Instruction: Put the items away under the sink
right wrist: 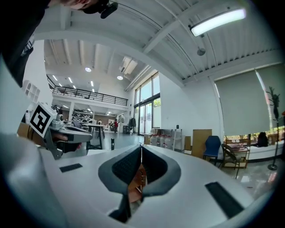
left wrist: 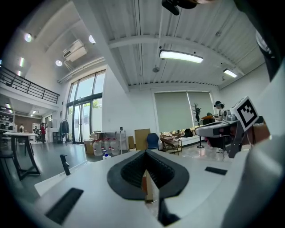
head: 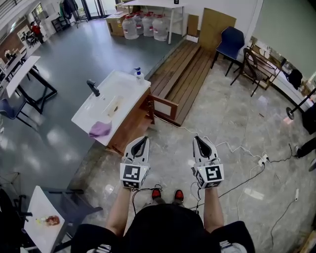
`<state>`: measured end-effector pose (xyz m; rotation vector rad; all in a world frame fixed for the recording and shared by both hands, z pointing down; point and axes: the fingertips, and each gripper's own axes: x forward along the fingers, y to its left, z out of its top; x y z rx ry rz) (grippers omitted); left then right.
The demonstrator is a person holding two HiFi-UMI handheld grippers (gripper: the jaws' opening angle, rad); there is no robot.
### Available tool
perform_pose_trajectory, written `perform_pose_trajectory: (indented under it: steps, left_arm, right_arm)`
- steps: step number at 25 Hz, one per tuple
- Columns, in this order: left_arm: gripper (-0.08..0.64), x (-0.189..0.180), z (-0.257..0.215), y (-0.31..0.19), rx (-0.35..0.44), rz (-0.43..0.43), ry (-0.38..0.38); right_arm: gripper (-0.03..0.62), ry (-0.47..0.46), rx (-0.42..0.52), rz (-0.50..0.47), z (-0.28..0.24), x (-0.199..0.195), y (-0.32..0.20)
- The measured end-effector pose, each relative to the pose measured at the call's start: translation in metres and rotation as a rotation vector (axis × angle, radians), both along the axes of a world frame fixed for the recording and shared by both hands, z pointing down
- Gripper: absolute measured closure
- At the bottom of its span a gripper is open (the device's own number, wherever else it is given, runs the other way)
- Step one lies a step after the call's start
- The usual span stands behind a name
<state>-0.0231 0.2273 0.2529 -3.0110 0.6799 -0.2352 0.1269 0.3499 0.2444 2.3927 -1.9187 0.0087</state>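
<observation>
While they are held out over the floor (head: 222, 118), the left gripper (head: 142, 141) and the right gripper (head: 199, 140) are seen with empty jaws pressed together. A purple cloth (head: 100, 129) and a small bottle (head: 138, 74) are seen on the sink (head: 126, 84), well ahead.

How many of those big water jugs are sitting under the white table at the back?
3, side by side on the floor under the white table: left jug, middle jug, right jug. Others may be hidden behind them.
</observation>
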Motion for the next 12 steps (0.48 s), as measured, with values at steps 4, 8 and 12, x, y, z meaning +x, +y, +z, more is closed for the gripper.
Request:
perform_pose_trajectory:
  steps: [4,8,12]
  left_arm:
    - [0.554,-0.027,0.003,-0.021,-0.01,-0.039,0.009]
    - [0.554,-0.065,0.005,-0.046,-0.012,-0.093,0.006]
    - [0.554,-0.116,0.005,-0.07,-0.002,-0.175,-0.001]
  right_arm:
    - [0.561,0.017,-0.034,-0.086,0.004,-0.036,-0.032]
    - [0.561,-0.003,-0.037,-0.14,0.008,-0.07,-0.066]
    - [0.561,-0.019,-0.041,-0.219,0.005,-0.107,-0.099]
